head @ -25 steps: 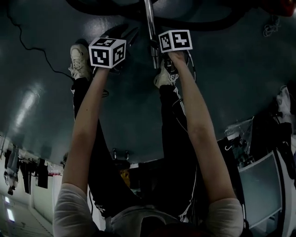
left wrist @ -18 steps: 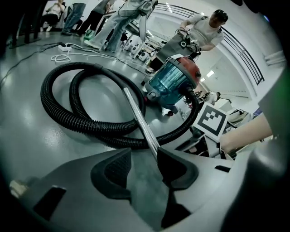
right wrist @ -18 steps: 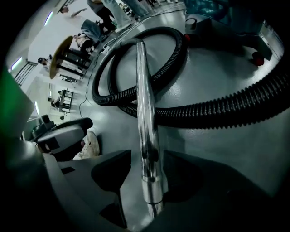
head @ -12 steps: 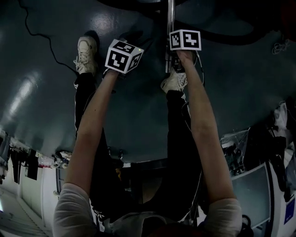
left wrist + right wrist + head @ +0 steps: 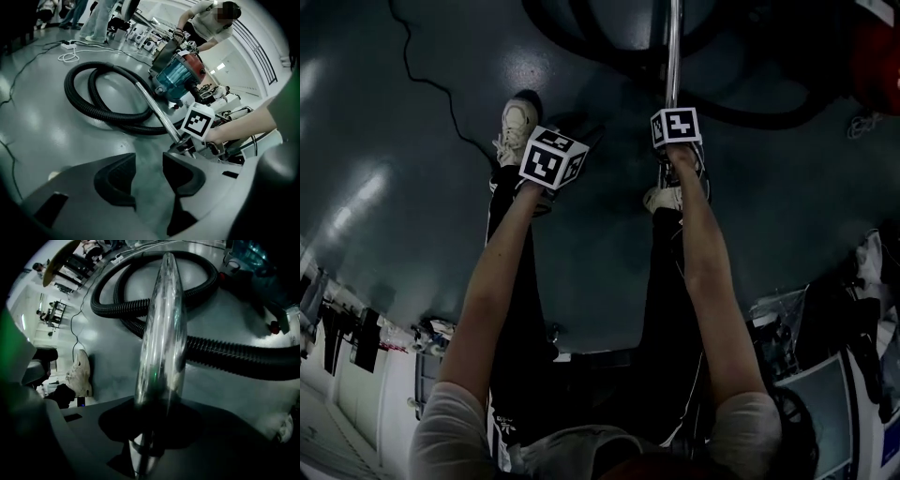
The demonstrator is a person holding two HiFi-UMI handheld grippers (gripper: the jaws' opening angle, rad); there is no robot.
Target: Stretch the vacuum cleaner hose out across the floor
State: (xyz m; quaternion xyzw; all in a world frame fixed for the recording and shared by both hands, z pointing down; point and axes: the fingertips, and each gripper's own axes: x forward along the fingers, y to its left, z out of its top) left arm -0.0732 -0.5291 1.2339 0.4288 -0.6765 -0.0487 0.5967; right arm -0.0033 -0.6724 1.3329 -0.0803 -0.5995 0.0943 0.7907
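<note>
While my left gripper [image 5: 149,176] hangs open and empty, my right gripper [image 5: 152,427] has just been closing on the tube [image 5: 161,333], which runs straight ahead toward the hose [image 5: 234,355] coiled on the floor [image 5: 42,122].

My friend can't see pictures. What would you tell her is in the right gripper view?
The right gripper, whose jaws have just been closing, clamps a shiny silver metal tube running up the middle of the picture. Behind it a black ribbed hose lies looped on the glossy grey floor, with a white sneaker at the left.
</note>
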